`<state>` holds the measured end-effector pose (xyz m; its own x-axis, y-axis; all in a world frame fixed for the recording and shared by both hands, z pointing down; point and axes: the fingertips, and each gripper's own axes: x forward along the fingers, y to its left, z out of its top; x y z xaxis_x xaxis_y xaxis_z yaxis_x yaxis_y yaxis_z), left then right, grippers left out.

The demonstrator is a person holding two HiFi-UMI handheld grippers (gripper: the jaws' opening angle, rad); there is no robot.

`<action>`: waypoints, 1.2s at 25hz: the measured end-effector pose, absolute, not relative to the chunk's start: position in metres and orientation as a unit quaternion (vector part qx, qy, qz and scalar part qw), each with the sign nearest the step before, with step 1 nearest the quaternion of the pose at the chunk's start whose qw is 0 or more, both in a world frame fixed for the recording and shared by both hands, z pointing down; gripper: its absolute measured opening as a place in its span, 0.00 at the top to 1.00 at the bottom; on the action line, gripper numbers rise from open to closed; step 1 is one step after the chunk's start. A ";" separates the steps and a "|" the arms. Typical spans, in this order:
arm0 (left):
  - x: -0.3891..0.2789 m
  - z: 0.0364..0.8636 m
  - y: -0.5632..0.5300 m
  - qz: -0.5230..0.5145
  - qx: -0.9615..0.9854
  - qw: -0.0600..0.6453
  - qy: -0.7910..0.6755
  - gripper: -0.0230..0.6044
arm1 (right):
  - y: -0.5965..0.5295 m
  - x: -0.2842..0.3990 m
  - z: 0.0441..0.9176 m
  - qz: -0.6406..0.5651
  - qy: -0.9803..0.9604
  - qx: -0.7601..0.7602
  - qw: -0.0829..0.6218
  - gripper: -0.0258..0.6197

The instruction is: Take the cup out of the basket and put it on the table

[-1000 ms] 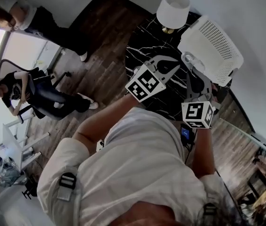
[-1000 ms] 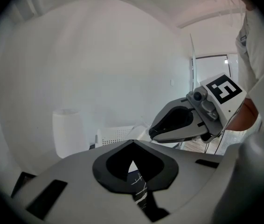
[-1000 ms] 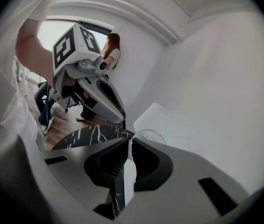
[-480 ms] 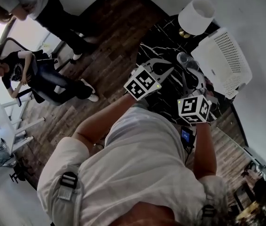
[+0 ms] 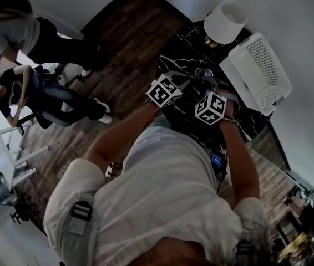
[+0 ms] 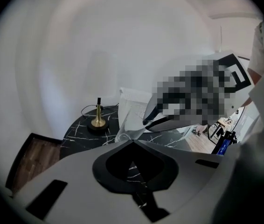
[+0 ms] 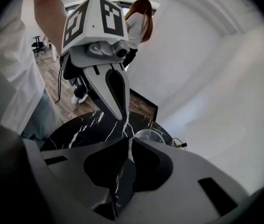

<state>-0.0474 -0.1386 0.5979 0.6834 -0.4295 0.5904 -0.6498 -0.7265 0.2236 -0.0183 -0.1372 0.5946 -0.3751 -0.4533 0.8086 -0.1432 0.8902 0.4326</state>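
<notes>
A clear glass cup (image 5: 203, 73) is over the black marble table (image 5: 173, 54), left of the white basket (image 5: 257, 73). My right gripper (image 5: 209, 83) is shut on the cup's near wall; in the right gripper view the round rim (image 7: 149, 135) shows just past the jaws (image 7: 128, 141). Whether the cup's base touches the table I cannot tell. My left gripper (image 5: 187, 77) hovers shut and holding nothing just left of the cup. In the left gripper view the cup (image 6: 129, 118) rises beyond its jaws (image 6: 133, 142).
A lamp with a white shade (image 5: 225, 20) and brass base (image 6: 97, 121) stands at the table's far side. The basket takes the table's right part. Beyond the table's left edge lies wood floor (image 5: 118, 65), where two people (image 5: 29, 37) stand.
The right gripper has carried the cup leftward from the basket's rim to the middle of the table and lower. The left gripper stayed close beside it.
</notes>
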 end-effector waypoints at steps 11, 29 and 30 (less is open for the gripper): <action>-0.041 0.649 -0.140 0.280 0.883 0.250 -0.282 0.95 | -0.146 -0.028 0.664 -0.107 -0.808 0.121 0.567 0.92; -0.042 0.680 -0.139 0.291 0.868 0.280 -0.288 0.95 | -0.138 -0.033 0.704 -0.068 -0.804 0.089 0.584 0.92; -0.042 0.681 -0.139 0.291 0.868 0.280 -0.288 0.95 | -0.138 -0.032 0.705 -0.067 -0.804 0.088 0.584 0.92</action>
<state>-0.0423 -0.1391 0.6806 0.6646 -0.3369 0.6670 -0.6629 -0.6776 0.3184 -0.0324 -0.1378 0.7045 -0.3024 -0.2198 0.9275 -0.0644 0.9755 0.2102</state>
